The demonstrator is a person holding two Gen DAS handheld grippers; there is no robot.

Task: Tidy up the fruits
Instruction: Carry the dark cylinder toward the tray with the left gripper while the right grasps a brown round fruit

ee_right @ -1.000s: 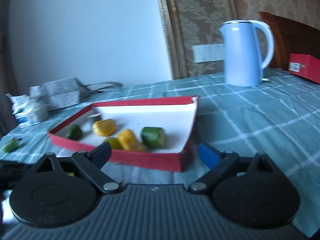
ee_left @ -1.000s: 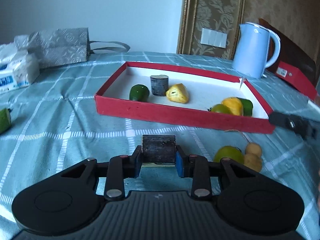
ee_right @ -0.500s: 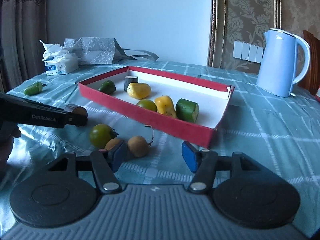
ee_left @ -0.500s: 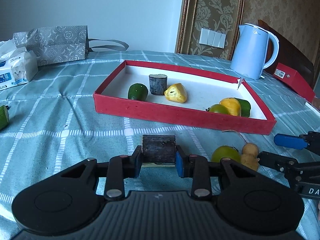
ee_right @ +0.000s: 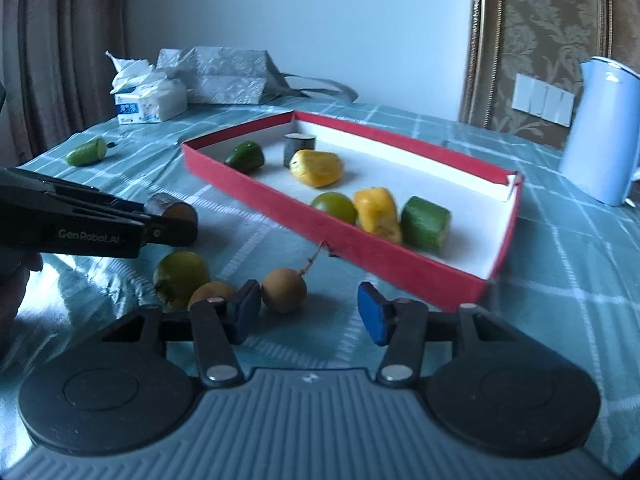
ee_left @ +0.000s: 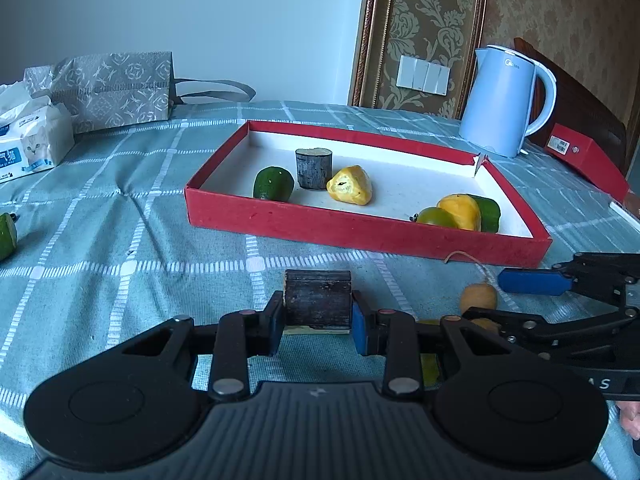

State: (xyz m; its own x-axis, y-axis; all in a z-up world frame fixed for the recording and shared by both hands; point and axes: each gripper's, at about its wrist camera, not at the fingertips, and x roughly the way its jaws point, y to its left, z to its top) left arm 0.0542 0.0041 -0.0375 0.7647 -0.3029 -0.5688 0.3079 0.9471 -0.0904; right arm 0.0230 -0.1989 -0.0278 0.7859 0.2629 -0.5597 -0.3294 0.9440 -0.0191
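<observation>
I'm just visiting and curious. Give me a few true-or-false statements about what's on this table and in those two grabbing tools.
1. The left gripper clamps a dark block. True.
2. The red tray is empty. False: it holds several green and yellow fruits.
3. The kettle stands inside the tray. False: it stands behind it on the cloth.
4. The right gripper, jaws closing, holds nothing; a brown fruit lies beside one jaw. True.
</observation>
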